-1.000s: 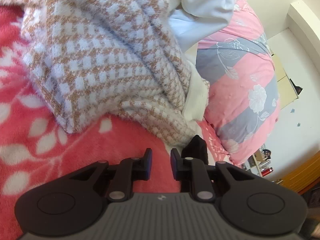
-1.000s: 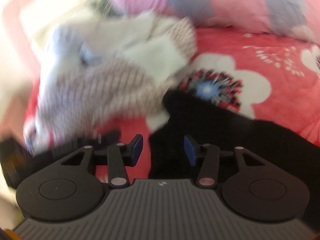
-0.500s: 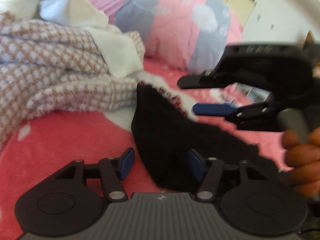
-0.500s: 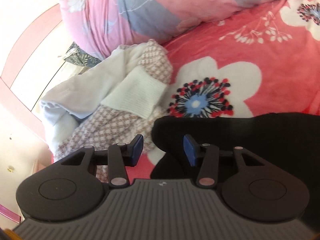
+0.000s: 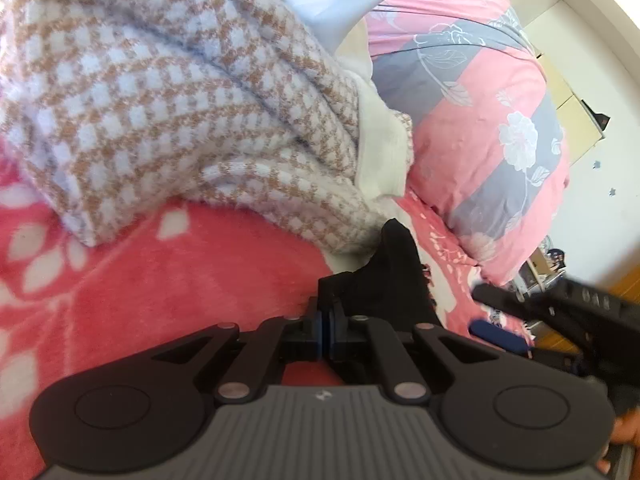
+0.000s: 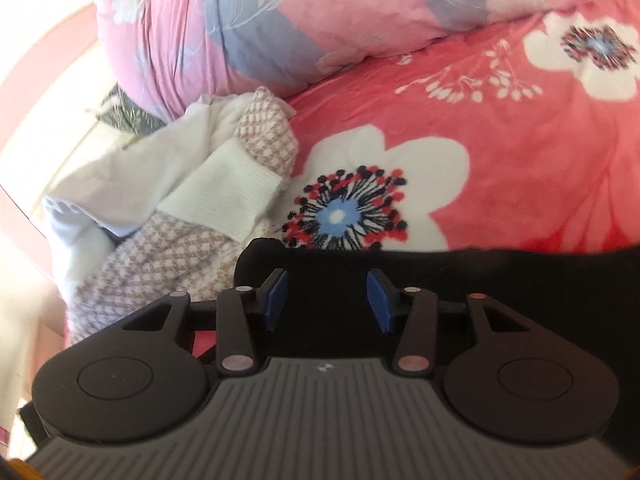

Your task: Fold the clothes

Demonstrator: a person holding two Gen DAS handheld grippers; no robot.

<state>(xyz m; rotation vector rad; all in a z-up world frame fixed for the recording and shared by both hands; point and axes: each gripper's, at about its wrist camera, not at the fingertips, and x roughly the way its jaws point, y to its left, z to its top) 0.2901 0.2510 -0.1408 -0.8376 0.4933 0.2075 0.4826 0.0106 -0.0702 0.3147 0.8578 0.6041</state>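
Note:
A black garment (image 5: pixel 398 280) lies on the red flowered blanket (image 5: pixel 160 280). My left gripper (image 5: pixel 325 320) is shut, its pads pinching a corner of the black cloth. In the right wrist view the same black garment (image 6: pixel 480 280) stretches across under my right gripper (image 6: pixel 326 300), which is open with the cloth below its blue pads (image 6: pixel 378 300). That right gripper (image 5: pixel 492 316) also shows at the right edge of the left wrist view. A brown-and-white checked sweater (image 5: pixel 180 92) is heaped just behind the black garment.
White clothes (image 6: pixel 168 168) are piled with the checked sweater (image 6: pixel 168 256) at the left. A pink and grey flowered quilt (image 6: pixel 300 20) is bunched along the back of the bed. Open blanket (image 6: pixel 520 152) lies to the right. A hand (image 5: pixel 624 432) shows at the lower right.
My left gripper opened wide over the black garment, then shut on its corner. The right wrist view went from blurred to steady, and that gripper now sits over the black cloth.

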